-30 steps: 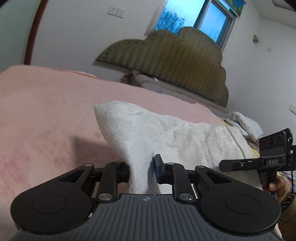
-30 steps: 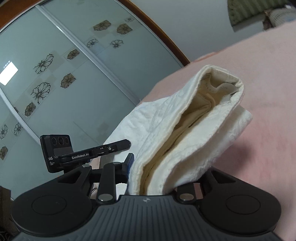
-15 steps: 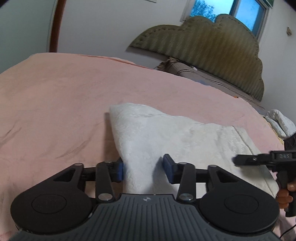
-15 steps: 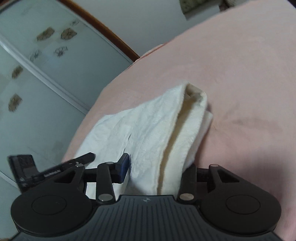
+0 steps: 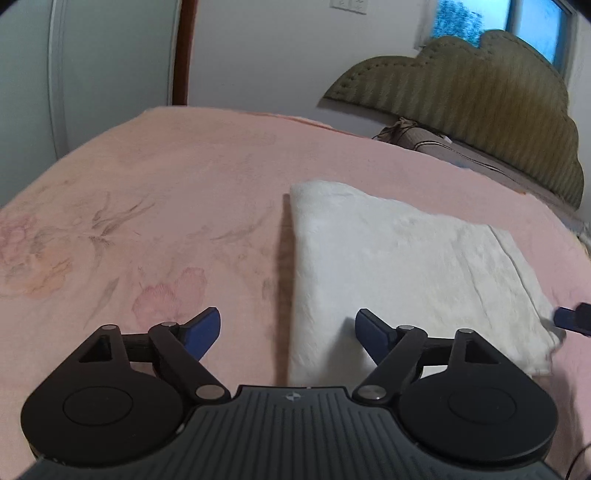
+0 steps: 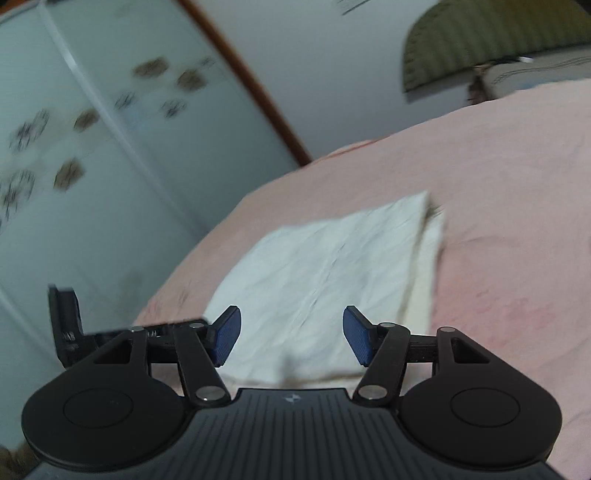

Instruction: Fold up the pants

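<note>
One folded pair of white pants (image 5: 399, 266) lies on one bed with a pink floral bedspread (image 5: 166, 206). Two hand-held grippers are in view: the left hand-held gripper (image 5: 288, 328) and the right hand-held gripper (image 6: 291, 334), each with two blue-padded fingers spread apart. One olive padded headboard (image 5: 480, 96) and one window (image 5: 495, 26) stand behind.
</note>
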Demonstrator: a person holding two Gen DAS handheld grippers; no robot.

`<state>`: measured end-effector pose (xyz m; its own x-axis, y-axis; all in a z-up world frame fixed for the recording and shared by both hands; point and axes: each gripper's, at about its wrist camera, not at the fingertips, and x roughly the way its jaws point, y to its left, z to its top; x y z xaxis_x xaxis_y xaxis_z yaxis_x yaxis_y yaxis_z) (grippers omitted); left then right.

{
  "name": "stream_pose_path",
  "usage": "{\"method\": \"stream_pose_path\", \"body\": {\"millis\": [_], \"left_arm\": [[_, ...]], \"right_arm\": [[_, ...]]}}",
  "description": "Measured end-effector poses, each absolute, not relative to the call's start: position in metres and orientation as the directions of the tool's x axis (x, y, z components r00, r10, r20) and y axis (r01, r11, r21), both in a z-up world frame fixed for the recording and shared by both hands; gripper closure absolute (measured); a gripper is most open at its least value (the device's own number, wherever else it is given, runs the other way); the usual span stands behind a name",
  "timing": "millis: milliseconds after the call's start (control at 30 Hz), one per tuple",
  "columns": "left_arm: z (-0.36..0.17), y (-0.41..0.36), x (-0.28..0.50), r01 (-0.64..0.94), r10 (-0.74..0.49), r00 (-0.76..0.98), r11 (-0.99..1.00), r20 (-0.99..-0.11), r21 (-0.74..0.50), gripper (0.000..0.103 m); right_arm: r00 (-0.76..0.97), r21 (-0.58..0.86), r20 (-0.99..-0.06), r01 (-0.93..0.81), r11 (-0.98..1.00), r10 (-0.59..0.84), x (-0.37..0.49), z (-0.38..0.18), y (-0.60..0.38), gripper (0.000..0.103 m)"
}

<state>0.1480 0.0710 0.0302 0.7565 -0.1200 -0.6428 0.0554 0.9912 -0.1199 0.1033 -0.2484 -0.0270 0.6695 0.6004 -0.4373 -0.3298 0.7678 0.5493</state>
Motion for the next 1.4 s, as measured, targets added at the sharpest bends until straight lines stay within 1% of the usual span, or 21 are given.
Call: {"method": "stream_pose_path", "body": {"millis": [33, 67, 133, 167, 233, 267, 300, 333, 367, 433, 500, 633, 733, 833, 933, 1033, 1067, 1167, 1300, 1400], "left_arm": [[0.029, 0.064, 0.142, 0.074, -0.117, 0.759, 0.993, -0.640, -0.093, 0.010], [0.028, 0.058, 0.137, 0.095, -0.112, 0.763, 0.994, -0.636, -0.061, 0.006], [0.022, 0.048, 0.132, 0.116, -0.070, 0.777, 0.993, -0.625, 0.033, 0.003], [0.021, 0.044, 0.131, 0.102, -0.030, 0.781, 0.991, -0.624, 0.081, 0.004], [0.028, 0.043, 0.122, 0.066, 0.016, 0.796, 0.991, -0.606, 0.113, 0.007], [0.032, 0.044, 0.116, 0.059, 0.015, 0.803, 0.993, -0.596, 0.105, 0.006], [0.034, 0.045, 0.111, 0.057, 0.007, 0.808, 0.994, -0.589, 0.091, 0.005], [0.036, 0.043, 0.106, 0.062, -0.004, 0.810, 0.995, -0.587, 0.078, 0.005], [0.037, 0.041, 0.101, 0.071, -0.017, 0.808, 0.995, -0.588, 0.068, 0.005], [0.034, 0.032, 0.092, 0.096, -0.042, 0.797, 0.994, -0.602, 0.057, 0.005], [0.030, 0.024, 0.086, 0.121, -0.059, 0.785, 0.991, -0.617, 0.060, 0.005], [0.017, 0.010, 0.075, 0.146, -0.047, 0.766, 0.984, -0.641, 0.102, 0.005], [0.009, 0.011, 0.072, 0.147, -0.051, 0.745, 0.985, -0.666, 0.090, 0.005], [0.003, 0.015, 0.070, 0.119, -0.047, 0.732, 0.991, -0.679, 0.059, 0.005], [-0.002, 0.019, 0.068, 0.090, -0.042, 0.720, 0.995, -0.693, 0.034, 0.005], [-0.006, 0.020, 0.065, 0.083, -0.037, 0.730, 0.996, -0.683, 0.035, 0.003], [-0.007, 0.019, 0.064, 0.086, -0.032, 0.735, 0.995, -0.677, 0.047, 0.001], [-0.013, 0.018, 0.063, 0.095, -0.021, 0.750, 0.993, -0.661, 0.076, 0.000], [-0.014, 0.024, 0.063, 0.075, -0.041, 0.750, 0.997, -0.660, 0.023, 0.000], [-0.018, 0.022, 0.055, 0.064, -0.026, 0.779, 0.997, -0.627, 0.039, 0.000]], "right_arm": [[0.655, 0.520, -0.471, -0.335, 0.786, 0.591, 0.101, -0.034, -0.242, 0.042], [0.651, 0.497, -0.498, -0.326, 0.804, 0.572, 0.102, -0.040, -0.236, 0.042], [0.662, 0.433, -0.543, -0.306, 0.848, 0.516, 0.105, -0.046, -0.227, 0.042], [0.674, 0.422, -0.543, -0.297, 0.857, 0.501, 0.102, -0.046, -0.226, 0.042], [0.717, 0.400, -0.543, -0.237, 0.885, 0.437, 0.091, -0.034, -0.216, 0.041], [0.738, 0.373, -0.540, -0.219, 0.901, 0.403, 0.083, -0.028, -0.212, 0.031], [0.755, 0.350, -0.534, -0.212, 0.913, 0.380, 0.074, -0.025, -0.207, 0.024], [0.770, 0.323, -0.527, -0.210, 0.923, 0.359, 0.064, -0.022, -0.199, 0.013], [0.776, 0.301, -0.526, -0.213, 0.929, 0.349, 0.057, -0.021, -0.194, 0.008], [0.773, 0.266, -0.537, -0.224, 0.938, 0.337, 0.046, -0.023, -0.180, 0.008], [0.762, 0.225, -0.568, -0.221, 0.949, 0.312, 0.042, -0.028, -0.164, 0.008], [0.771, 0.139, -0.591, -0.192, 0.972, 0.237, 0.026, -0.033, -0.147, 0.008], [0.771, 0.122, -0.600, -0.175, 0.977, 0.213, 0.015, -0.035, -0.146, 0.007], [0.760, 0.140, -0.619, -0.144, 0.980, 0.200, 0.009, -0.040, -0.145, 0.005], [0.749, 0.163, -0.630, -0.129, 0.978, 0.204, 0.008, -0.046, -0.144, 0.005], [0.751, 0.170, -0.630, -0.119, 0.978, 0.200, 0.004, -0.045, -0.143, 0.005], [0.756, 0.174, -0.624, -0.113, 0.978, 0.198, 0.003, -0.043, -0.144, 0.005], [0.779, 0.211, -0.592, -0.097, 0.973, 0.206, -0.001, -0.032, -0.146, 0.005], [0.803, 0.314, -0.538, -0.090, 0.945, 0.255, -0.009, -0.013, -0.152, 0.005], [0.820, 0.357, -0.500, -0.099, 0.929, 0.279, -0.017, 0.000, -0.151, 0.005]]}}
